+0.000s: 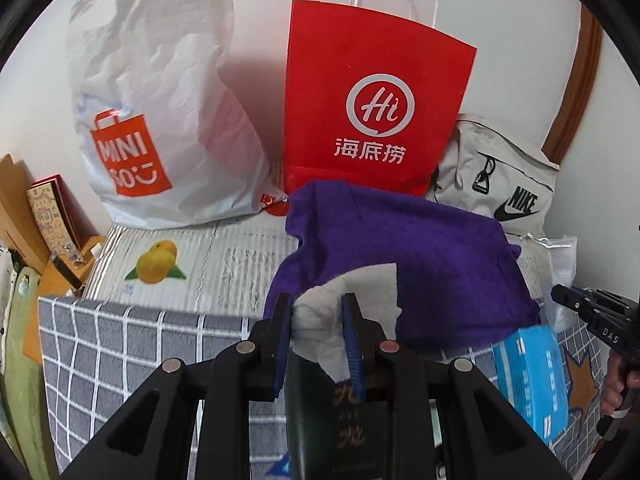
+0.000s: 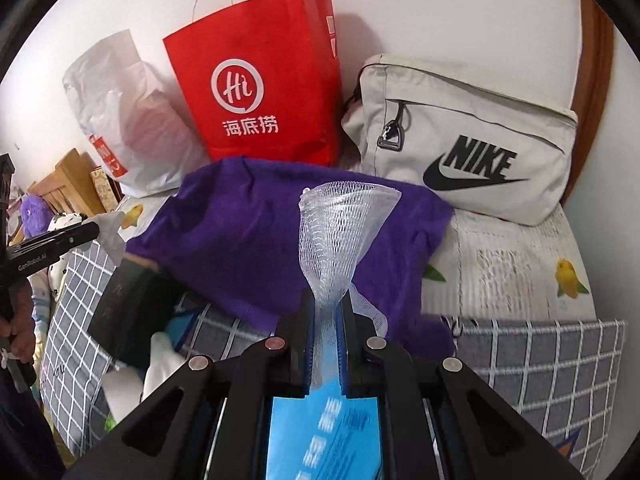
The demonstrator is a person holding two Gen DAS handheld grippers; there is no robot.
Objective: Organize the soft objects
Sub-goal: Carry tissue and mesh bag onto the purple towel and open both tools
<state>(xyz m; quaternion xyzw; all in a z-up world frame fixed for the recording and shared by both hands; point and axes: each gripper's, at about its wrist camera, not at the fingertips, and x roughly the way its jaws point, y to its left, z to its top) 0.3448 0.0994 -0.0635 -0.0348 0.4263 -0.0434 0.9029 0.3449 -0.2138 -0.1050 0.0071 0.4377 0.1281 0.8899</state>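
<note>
Left claw [image 1: 320, 320] pinches white tissue [image 1: 344, 300]; right claw [image 2: 326, 320] pinches white netting [image 2: 340, 232] before upright red bag [image 2: 260, 80].

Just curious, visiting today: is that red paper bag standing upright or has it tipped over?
Upright. The red paper bag stands on its base against the wall, handles pointing up.

Bed [image 2: 540, 360] carries a grey checked cover and a fruit-printed sheet [image 2: 512, 272]. Purple cloth [image 2: 248, 232] lies across it. Red paper bag [image 2: 260, 80], white plastic bag [image 1: 160, 120] and beige pouch [image 2: 472, 140] stand at the wall.

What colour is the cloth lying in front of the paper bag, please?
Purple; the cloth shows best in the right wrist view.
</note>
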